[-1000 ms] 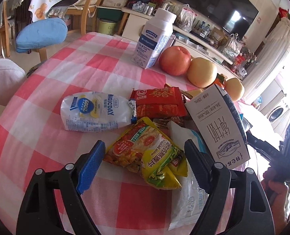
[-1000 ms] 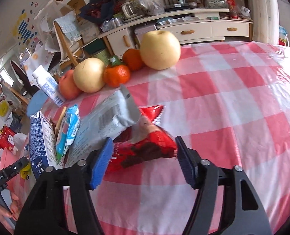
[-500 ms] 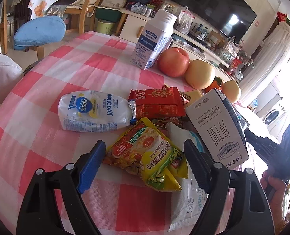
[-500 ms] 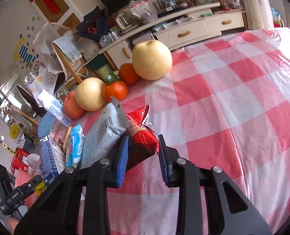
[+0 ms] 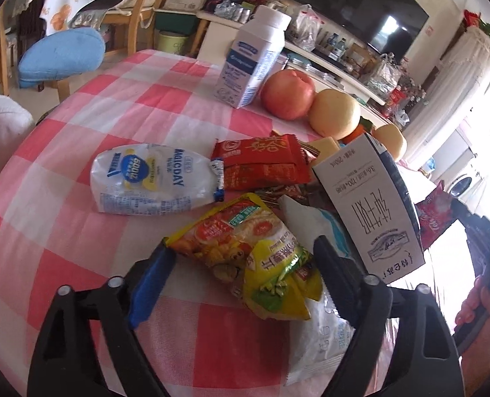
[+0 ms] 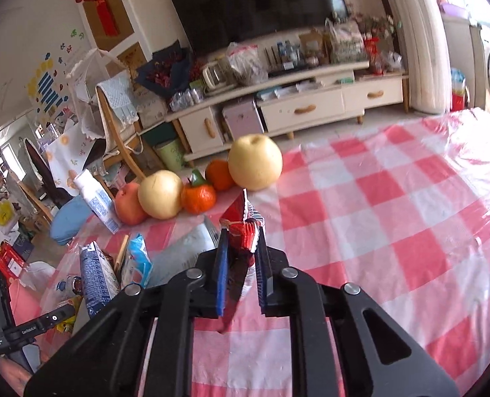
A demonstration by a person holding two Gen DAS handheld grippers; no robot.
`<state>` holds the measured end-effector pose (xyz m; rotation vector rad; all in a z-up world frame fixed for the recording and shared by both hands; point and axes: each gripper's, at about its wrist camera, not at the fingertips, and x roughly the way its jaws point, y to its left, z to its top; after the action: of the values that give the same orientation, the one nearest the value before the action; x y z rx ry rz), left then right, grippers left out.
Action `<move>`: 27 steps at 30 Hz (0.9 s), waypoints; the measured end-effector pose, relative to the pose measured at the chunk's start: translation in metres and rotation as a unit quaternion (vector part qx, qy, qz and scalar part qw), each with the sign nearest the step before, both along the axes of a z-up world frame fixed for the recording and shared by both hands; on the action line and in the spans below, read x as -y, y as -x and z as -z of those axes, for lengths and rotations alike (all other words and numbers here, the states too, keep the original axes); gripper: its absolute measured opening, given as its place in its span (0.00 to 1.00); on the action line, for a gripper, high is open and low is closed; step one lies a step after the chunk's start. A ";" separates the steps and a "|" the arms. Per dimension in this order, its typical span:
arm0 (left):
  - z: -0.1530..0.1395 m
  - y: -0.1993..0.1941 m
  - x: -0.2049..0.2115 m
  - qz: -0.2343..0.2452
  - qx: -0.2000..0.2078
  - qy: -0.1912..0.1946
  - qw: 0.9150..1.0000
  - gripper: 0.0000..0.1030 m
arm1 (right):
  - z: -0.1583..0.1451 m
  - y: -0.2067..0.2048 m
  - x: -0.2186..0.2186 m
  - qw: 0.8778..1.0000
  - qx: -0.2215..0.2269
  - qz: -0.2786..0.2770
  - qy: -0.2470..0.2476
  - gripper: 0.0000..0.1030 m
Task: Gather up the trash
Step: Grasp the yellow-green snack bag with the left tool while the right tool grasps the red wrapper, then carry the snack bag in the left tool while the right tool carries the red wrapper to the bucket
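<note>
A yellow noodle packet [image 5: 245,244] lies on the pink checked tablecloth [image 5: 79,231], crumpled over a white wrapper [image 5: 317,340]. My left gripper [image 5: 241,248] straddles the packet with its jaws closing. The blue pad [image 5: 152,281] is at the packet's left corner and does not squeeze it. My right gripper [image 6: 241,241] is shut on a red snack wrapper [image 6: 236,211], which hangs above the cloth. In the left wrist view that red wrapper [image 5: 433,211] shows at the right edge, behind the milk carton [image 5: 370,211].
A white pouch [image 5: 152,178] and a red packet [image 5: 261,162] lie beyond the noodle packet. A white bottle [image 5: 251,66], an apple [image 5: 288,94], pears [image 6: 254,162] and oranges [image 6: 198,195] stand at the table's far edge. A grey packet [image 6: 185,251] lies left of my right gripper.
My right gripper has shut on the red wrapper and lifted it off the cloth, tilting upward. My left gripper stays around the noodle packet with hardly any visible narrowing.
</note>
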<state>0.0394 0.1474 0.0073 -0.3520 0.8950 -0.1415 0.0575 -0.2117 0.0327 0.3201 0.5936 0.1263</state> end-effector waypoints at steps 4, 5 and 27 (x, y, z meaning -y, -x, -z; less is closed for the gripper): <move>0.000 0.002 0.007 0.007 0.003 -0.007 1.000 0.56 | -0.007 0.011 -0.002 1.000 0.009 -0.001 0.008 0.13; 0.000 0.003 0.007 0.006 0.005 -0.007 1.000 0.55 | -0.008 0.014 -0.003 1.000 0.011 -0.002 0.008 0.13; -0.030 0.036 -0.024 0.007 0.044 0.013 0.999 0.48 | -0.052 0.064 -0.037 0.997 0.065 -0.032 0.003 0.12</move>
<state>0.0033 0.1714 0.0377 -0.3605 0.8083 -0.1793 -0.0068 -0.1751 0.0845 0.2847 0.4757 0.2045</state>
